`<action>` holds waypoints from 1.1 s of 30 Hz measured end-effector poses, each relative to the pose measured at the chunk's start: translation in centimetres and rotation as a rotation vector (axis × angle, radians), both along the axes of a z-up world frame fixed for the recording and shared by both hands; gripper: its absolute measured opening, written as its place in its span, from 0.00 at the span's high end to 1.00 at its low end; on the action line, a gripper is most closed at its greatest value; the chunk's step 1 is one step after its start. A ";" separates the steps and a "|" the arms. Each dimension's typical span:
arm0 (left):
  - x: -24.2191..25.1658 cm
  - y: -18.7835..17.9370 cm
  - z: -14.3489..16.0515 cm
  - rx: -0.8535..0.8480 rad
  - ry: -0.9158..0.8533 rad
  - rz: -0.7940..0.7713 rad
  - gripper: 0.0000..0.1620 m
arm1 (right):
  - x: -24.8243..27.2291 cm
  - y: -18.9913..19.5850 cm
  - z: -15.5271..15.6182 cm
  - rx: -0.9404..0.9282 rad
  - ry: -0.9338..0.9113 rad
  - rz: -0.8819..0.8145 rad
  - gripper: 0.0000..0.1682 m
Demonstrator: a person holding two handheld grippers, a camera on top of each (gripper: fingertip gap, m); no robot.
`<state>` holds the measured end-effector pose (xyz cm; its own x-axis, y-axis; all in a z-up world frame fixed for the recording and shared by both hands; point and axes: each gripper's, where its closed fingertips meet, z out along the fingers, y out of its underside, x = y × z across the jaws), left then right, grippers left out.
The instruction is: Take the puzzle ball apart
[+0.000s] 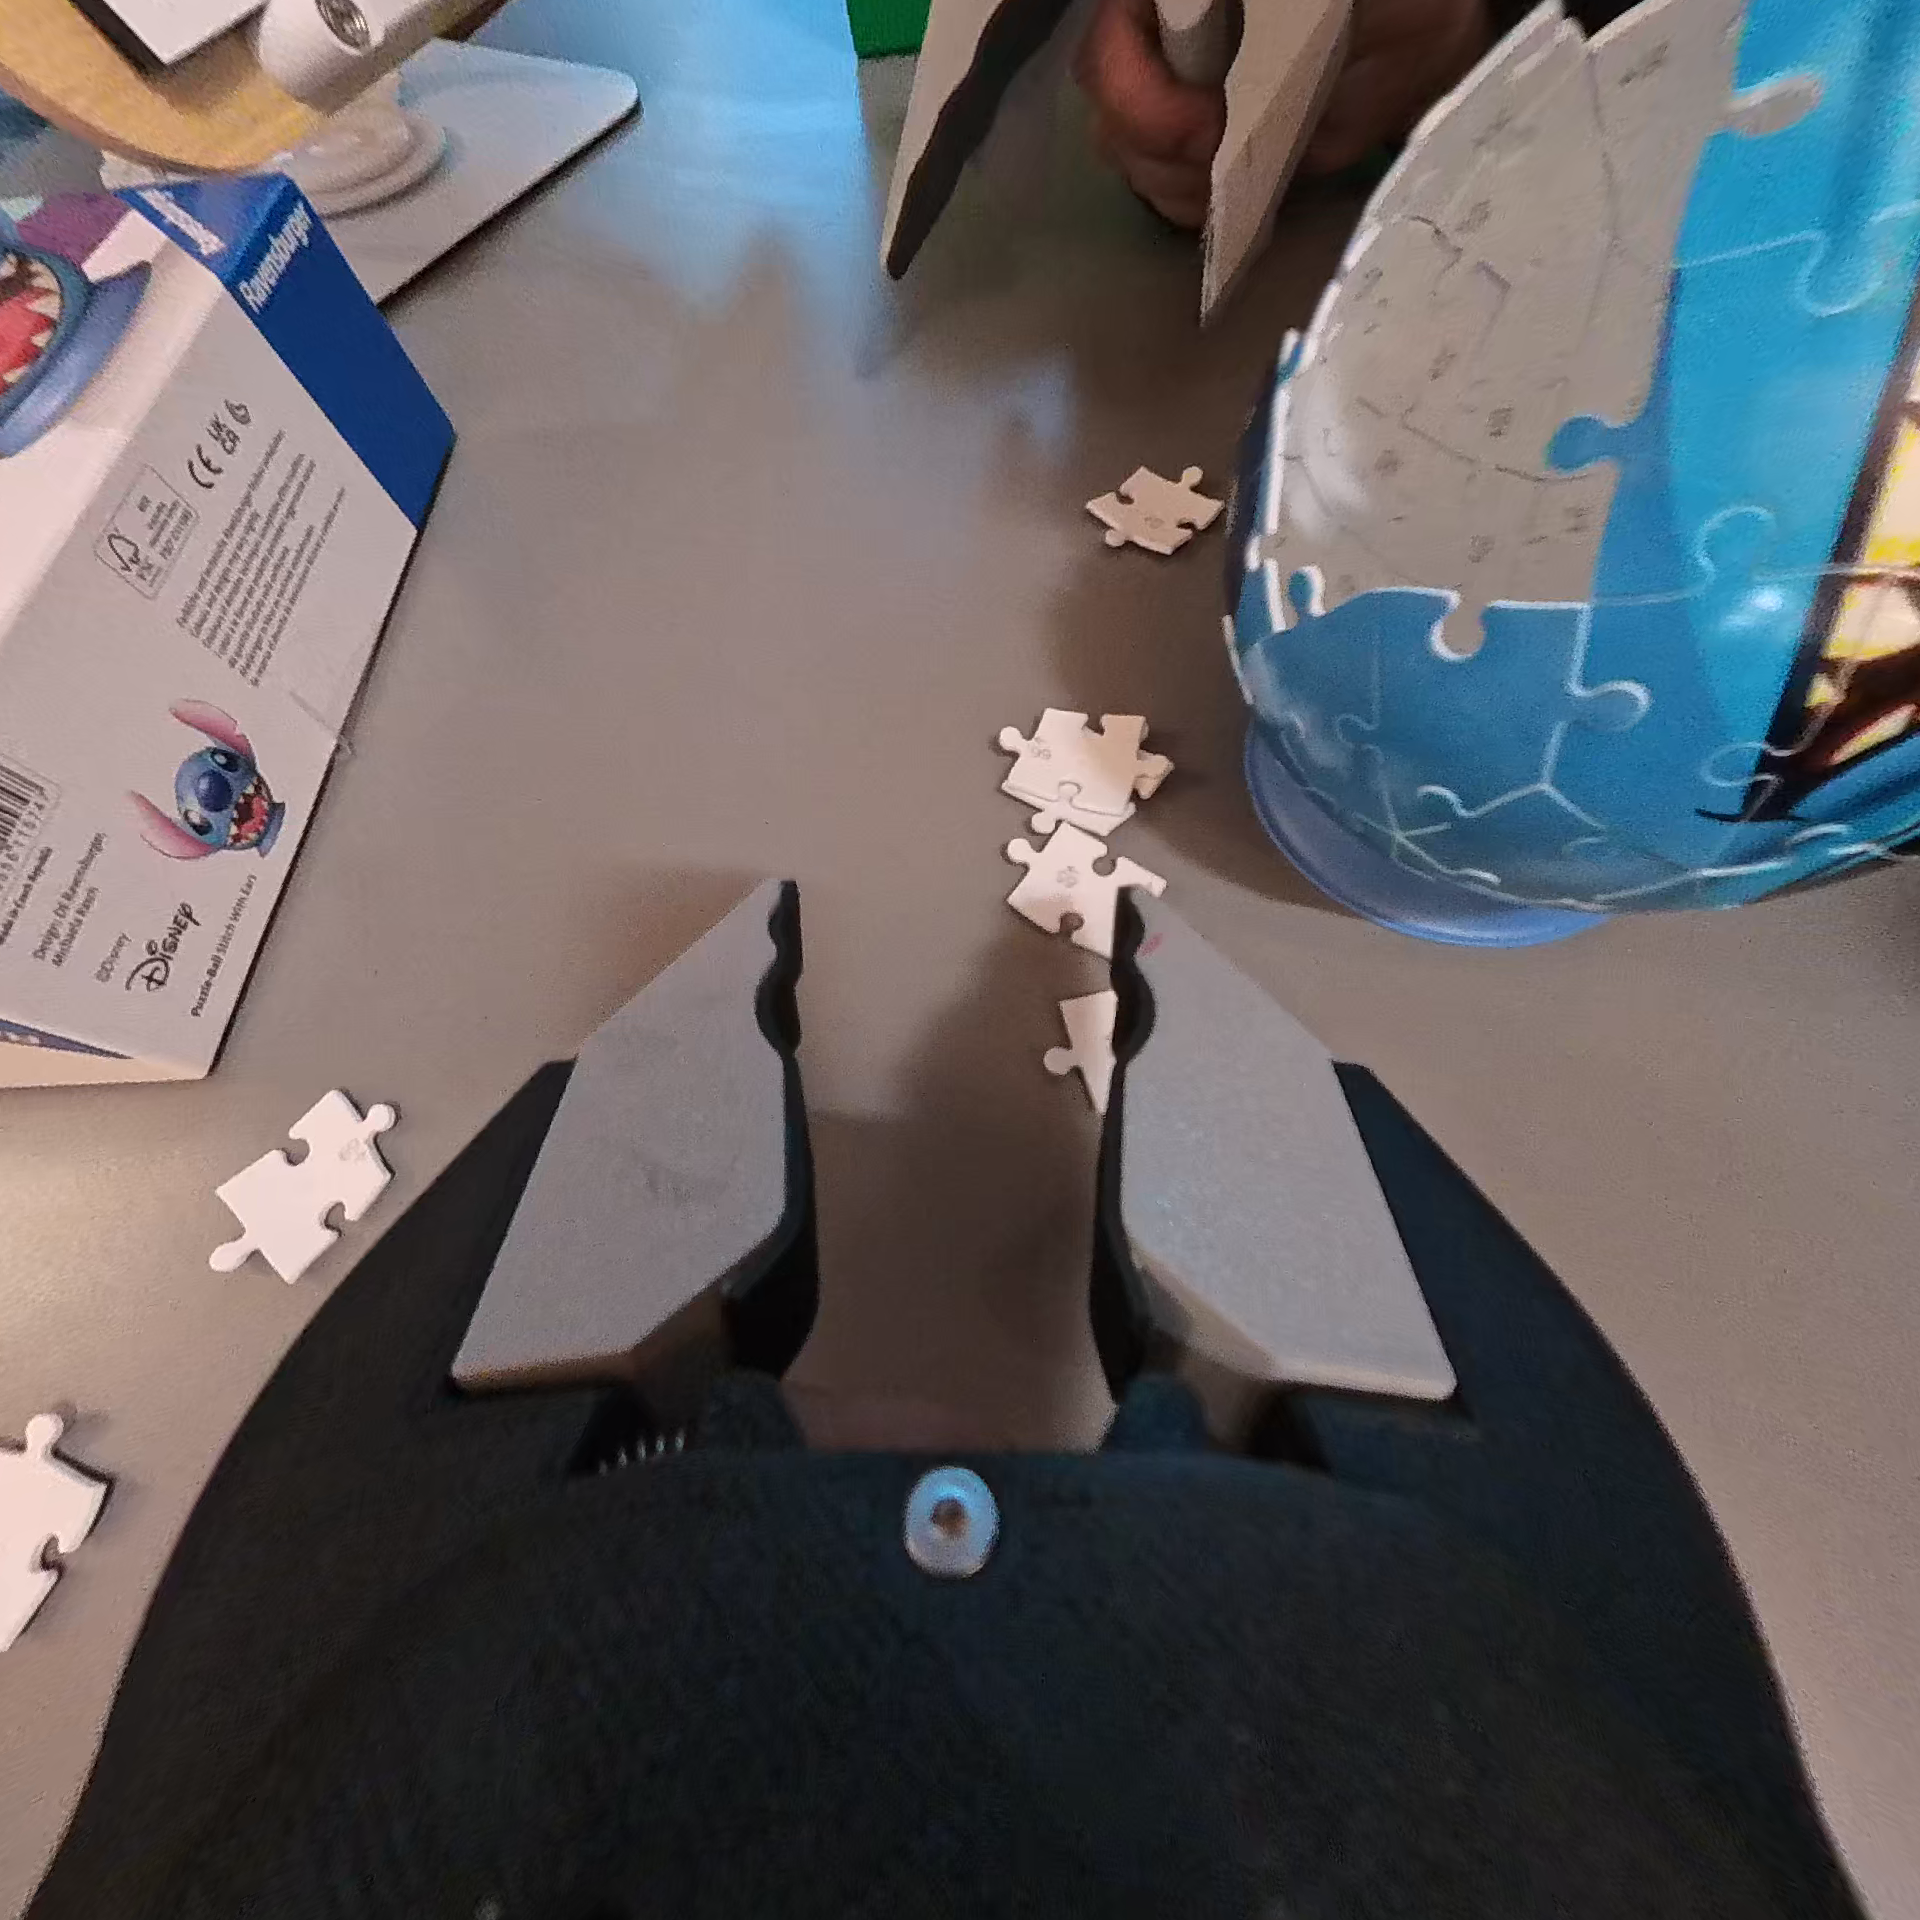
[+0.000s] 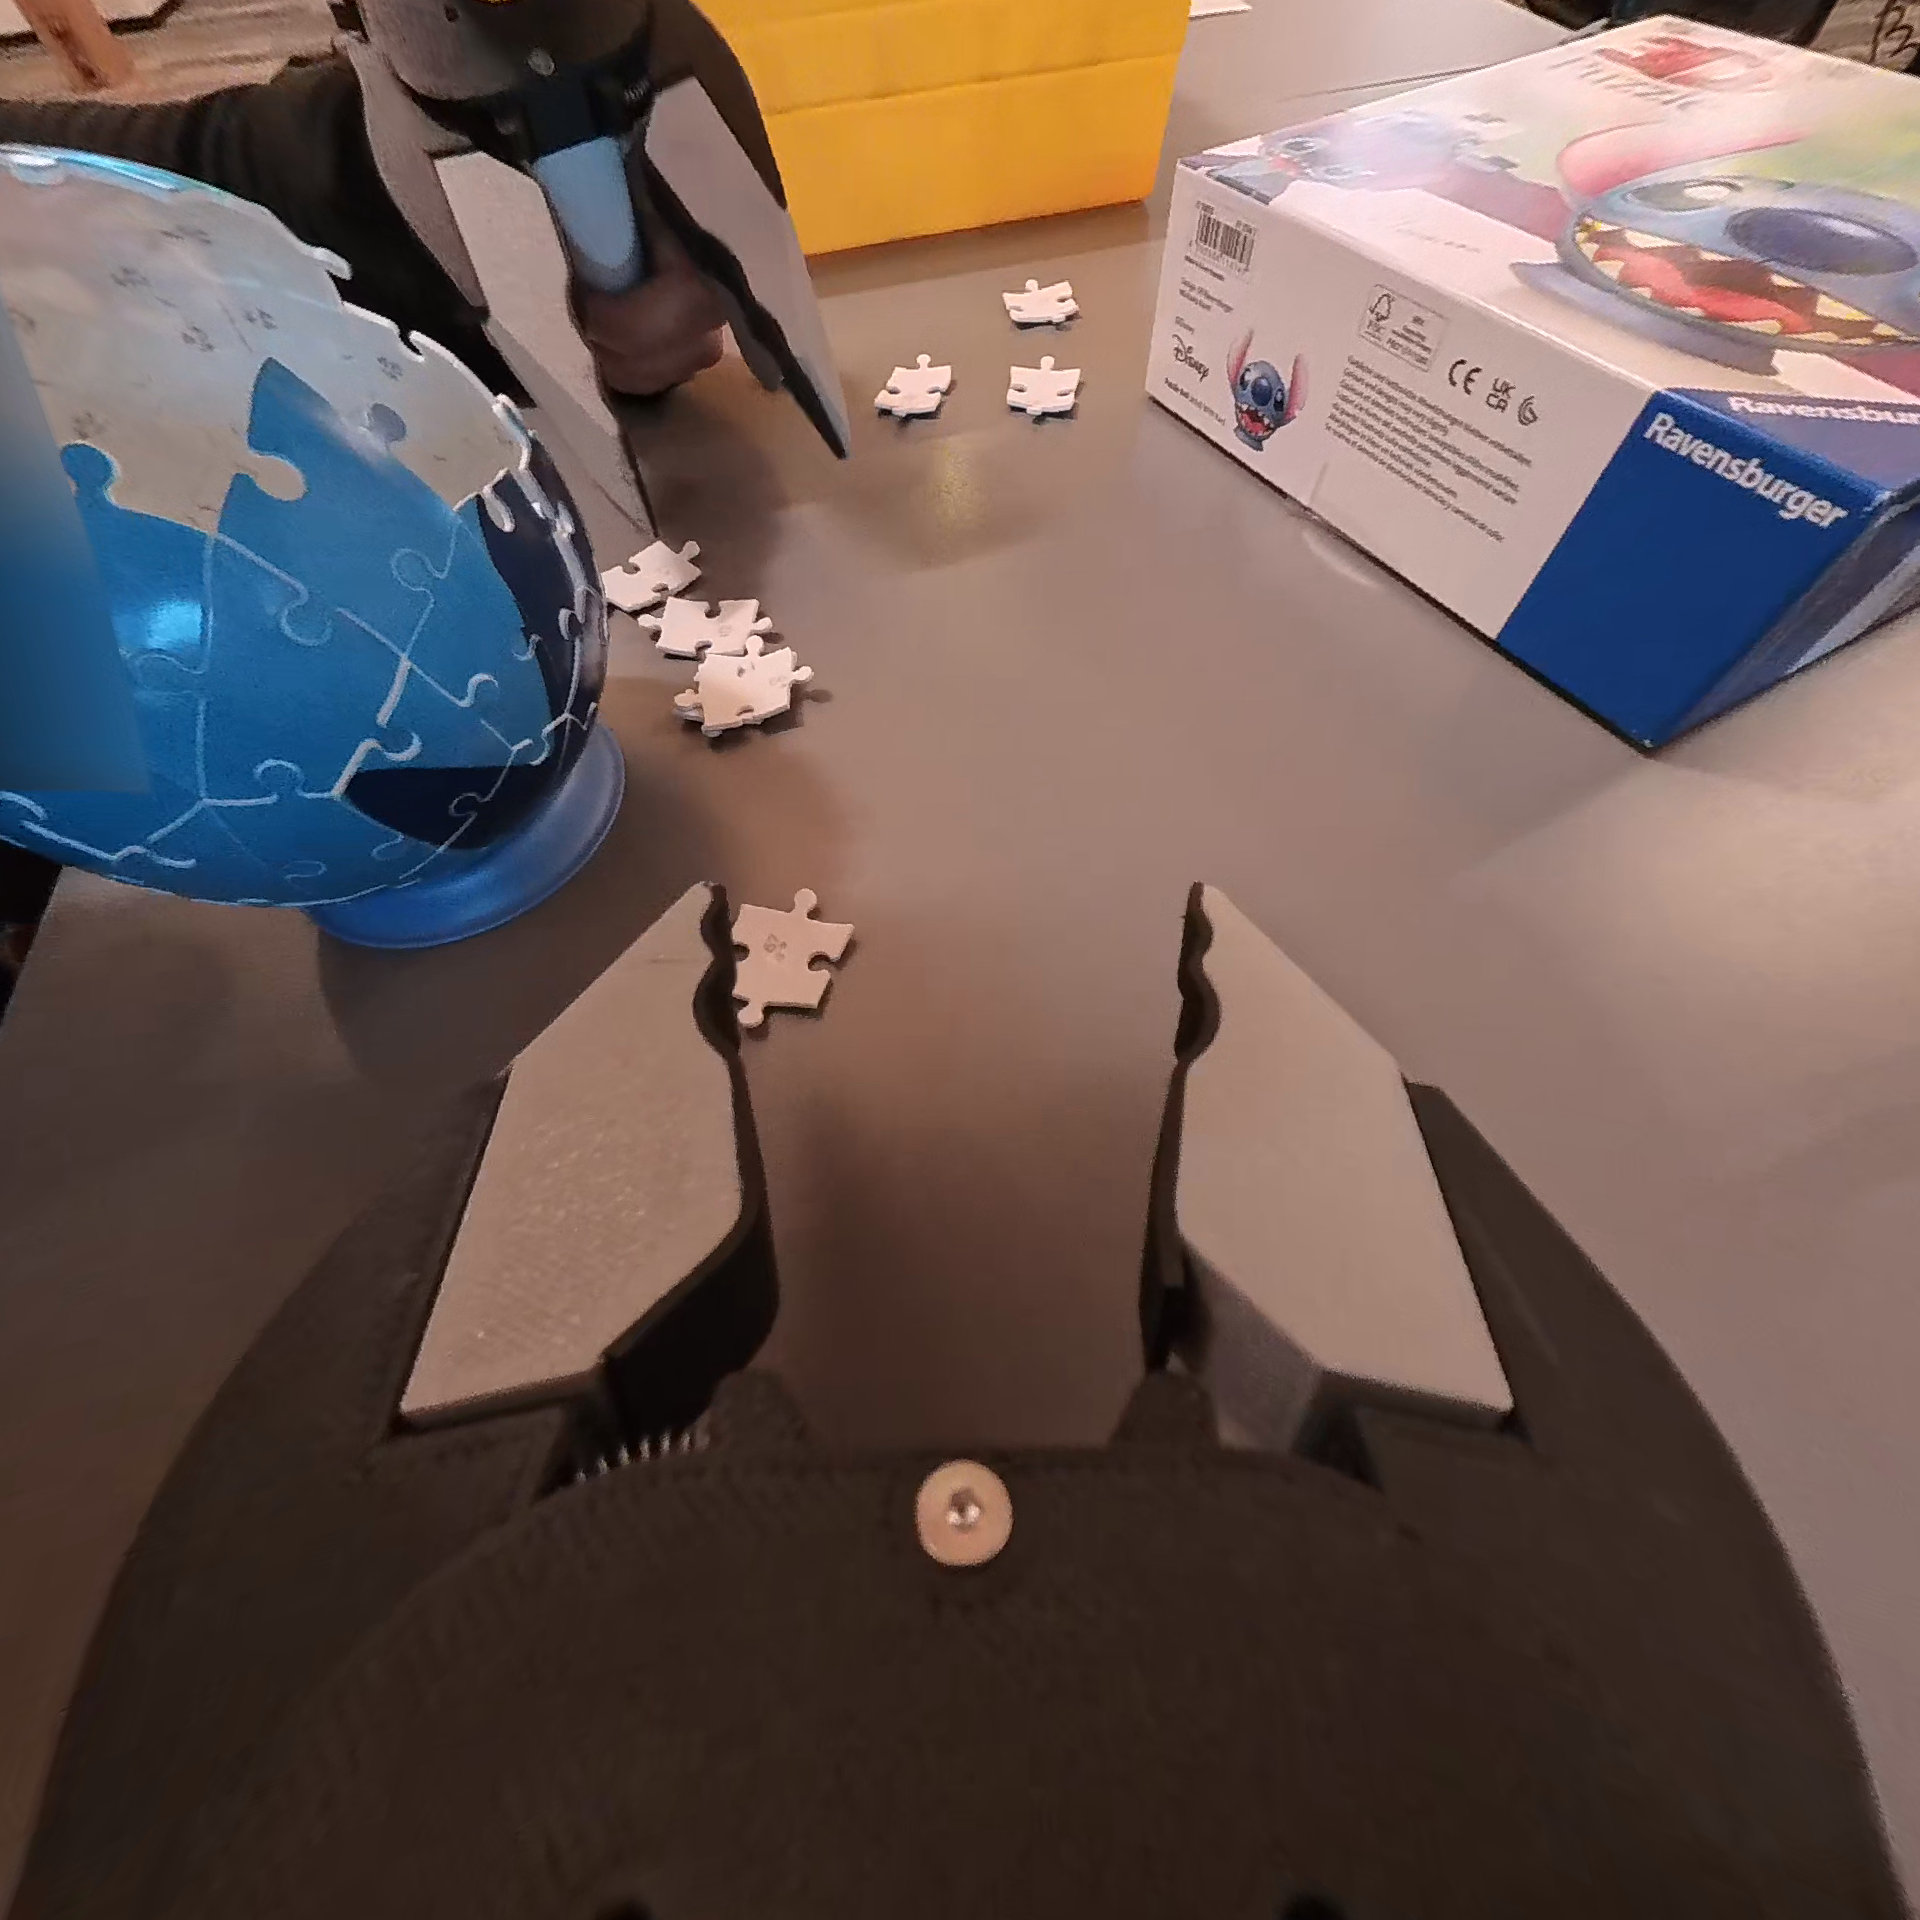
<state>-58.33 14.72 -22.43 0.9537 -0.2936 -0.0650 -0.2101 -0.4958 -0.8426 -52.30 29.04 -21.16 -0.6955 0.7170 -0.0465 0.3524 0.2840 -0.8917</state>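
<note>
The blue puzzle ball [image 1: 1507,727] stands on its blue ring base [image 1: 1382,894] at the right of the left wrist view. Its upper side is broken open and shows the white inner faces. It is at the left in the right wrist view [image 2: 312,665]. Several loose white pieces [image 1: 1086,769] lie beside it on the grey table. My left gripper [image 1: 956,914] is open and empty, left of the ball, with one piece [image 1: 1081,894] at its right fingertip. My right gripper [image 2: 951,904] is open and empty, with a piece [image 2: 790,956] by its left fingertip.
The puzzle box [image 1: 208,623] lies left of my left gripper and at the right in the right wrist view [image 2: 1558,416]. A yellow container [image 2: 966,125] stands at the back. More pieces [image 2: 977,364] lie near the box. A white stand base [image 1: 499,135] is far left. The gap from one gripper's tips to the other's is roughly 15 cm.
</note>
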 end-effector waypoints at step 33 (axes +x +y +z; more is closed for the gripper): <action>-4.1 0.8 -1.3 -0.102 -0.123 0.224 0.66 | -1.4 1.8 -0.6 0.037 -0.025 -0.150 0.56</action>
